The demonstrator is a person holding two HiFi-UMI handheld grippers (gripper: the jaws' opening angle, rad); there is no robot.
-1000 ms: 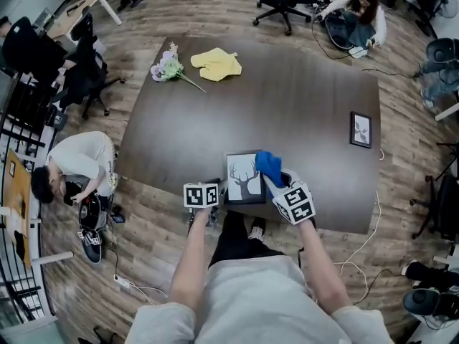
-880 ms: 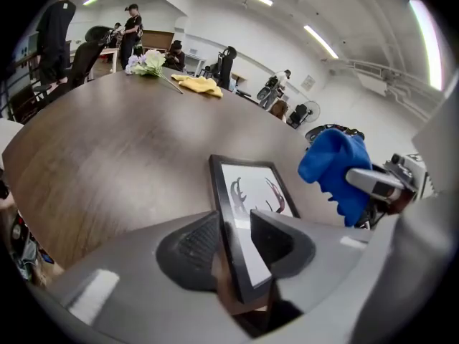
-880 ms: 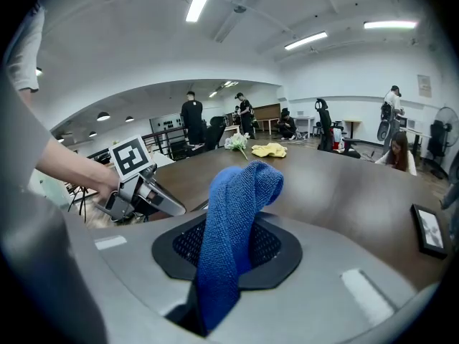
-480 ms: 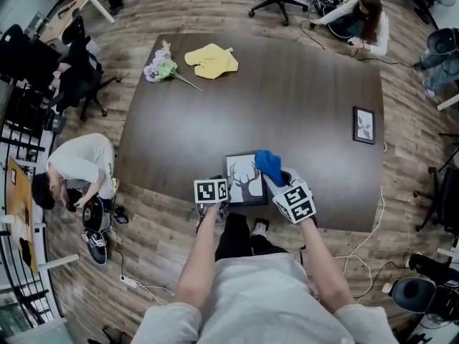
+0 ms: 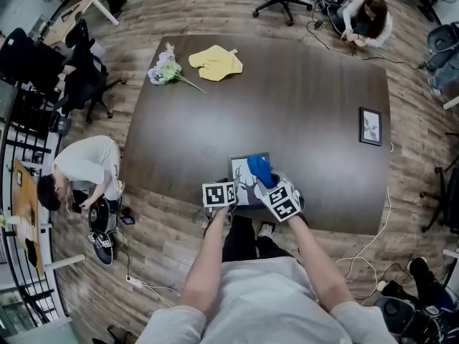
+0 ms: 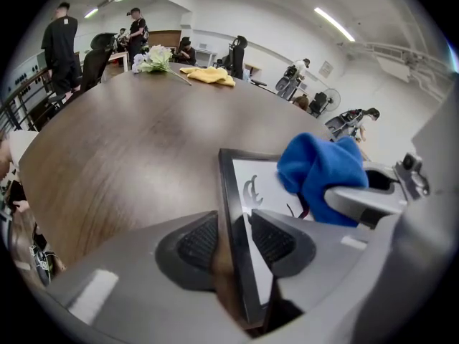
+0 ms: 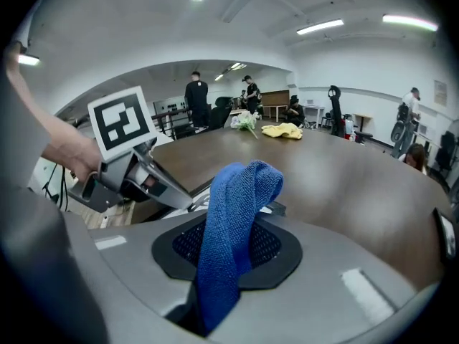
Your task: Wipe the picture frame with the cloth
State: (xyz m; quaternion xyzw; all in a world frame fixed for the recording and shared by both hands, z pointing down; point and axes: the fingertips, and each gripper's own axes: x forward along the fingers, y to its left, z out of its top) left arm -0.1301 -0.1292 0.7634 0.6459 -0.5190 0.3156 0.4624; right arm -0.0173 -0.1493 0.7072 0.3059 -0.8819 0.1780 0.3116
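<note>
The picture frame (image 5: 240, 176), black-edged with a deer drawing, lies near the table's front edge. My left gripper (image 5: 229, 193) straddles its left border (image 6: 231, 206). Its jaws have just been closing, but brown table still shows between the left pad (image 6: 197, 242) and the border, so they stand open. My right gripper (image 7: 237, 246) is shut on a blue cloth (image 7: 233, 221). It holds the cloth (image 5: 259, 170) over the frame's right half, where it hides part of the drawing. In the left gripper view the cloth (image 6: 319, 169) hangs just above the glass.
On the dark wooden table (image 5: 287, 106), a yellow cloth (image 5: 215, 61) and a bunch of flowers (image 5: 166, 69) lie at the far left. A small second frame (image 5: 371, 126) lies at the right edge. A person (image 5: 82, 170) crouches on the floor to the left, near office chairs.
My right gripper has come down and a little left with the blue cloth, onto the frame. My left gripper has shifted right, up to the frame's left edge.
</note>
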